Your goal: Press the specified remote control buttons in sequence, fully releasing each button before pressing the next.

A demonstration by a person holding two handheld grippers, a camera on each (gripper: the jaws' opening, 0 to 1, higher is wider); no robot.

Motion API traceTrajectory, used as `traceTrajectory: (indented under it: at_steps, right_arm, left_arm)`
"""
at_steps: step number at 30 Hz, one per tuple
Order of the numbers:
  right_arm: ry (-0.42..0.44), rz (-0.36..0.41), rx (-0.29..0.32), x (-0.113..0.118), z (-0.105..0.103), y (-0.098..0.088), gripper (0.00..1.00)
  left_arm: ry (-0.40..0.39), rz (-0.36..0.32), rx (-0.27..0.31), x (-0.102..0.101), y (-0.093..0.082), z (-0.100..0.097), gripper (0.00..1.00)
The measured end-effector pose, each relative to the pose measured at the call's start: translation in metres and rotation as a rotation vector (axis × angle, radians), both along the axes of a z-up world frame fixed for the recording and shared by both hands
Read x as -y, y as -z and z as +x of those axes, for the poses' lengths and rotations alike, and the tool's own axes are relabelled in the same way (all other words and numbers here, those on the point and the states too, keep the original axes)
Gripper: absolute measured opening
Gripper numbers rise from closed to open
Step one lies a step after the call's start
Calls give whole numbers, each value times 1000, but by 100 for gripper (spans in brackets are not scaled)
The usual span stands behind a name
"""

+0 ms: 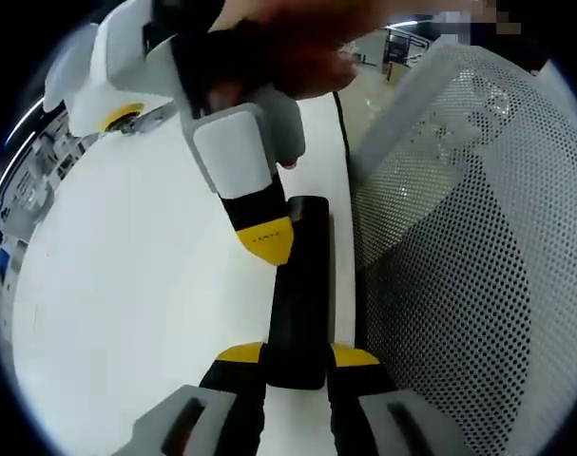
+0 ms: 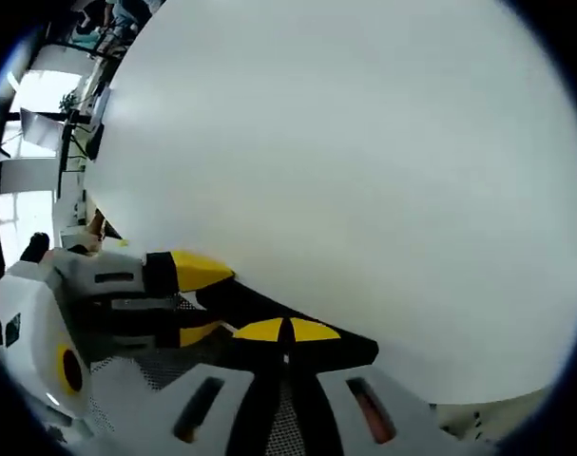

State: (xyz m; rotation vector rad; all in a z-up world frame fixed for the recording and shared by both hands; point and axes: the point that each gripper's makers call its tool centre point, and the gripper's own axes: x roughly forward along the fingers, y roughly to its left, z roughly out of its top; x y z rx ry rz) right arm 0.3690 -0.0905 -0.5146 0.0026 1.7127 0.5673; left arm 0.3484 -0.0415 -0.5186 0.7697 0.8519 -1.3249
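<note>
I am clamping the black remote [image 1: 299, 290] between my left gripper [image 1: 298, 359] on the white table [image 1: 126, 285], while my right gripper [image 2: 286, 332], tips together, is pressing down on it. If I'm pushing off-centre, the remote could twist loose.

Bright, even light washes the white table [image 1: 145, 285], close to overexposed in the right gripper view, where its surface shows almost no texture. Shadows are faint. Fisheye bending curves the table's edges and squeezes the background. In the left gripper view the hand [image 1: 288, 47] at the top is smeared and soft.
</note>
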Motion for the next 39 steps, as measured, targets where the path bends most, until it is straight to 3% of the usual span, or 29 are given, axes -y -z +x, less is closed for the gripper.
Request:
traceTrajectory:
  at_steps: [4, 20, 31, 39]
  right_arm:
    - [-26, -31, -45, 3, -9, -2, 0]
    - [-49, -68, -82, -1, -7, 1, 0]
    - [-117, -129, 5, -2, -5, 3, 0]
    - [-43, -108, 13, 0, -1, 5, 0]
  left_arm:
    - [1, 6, 2, 0, 0, 0, 24]
    - [-3, 7, 0, 1, 0, 0, 24]
    - [-12, 7, -5, 1, 1, 1, 24]
    - [-11, 8, -4, 1, 0, 1, 24]
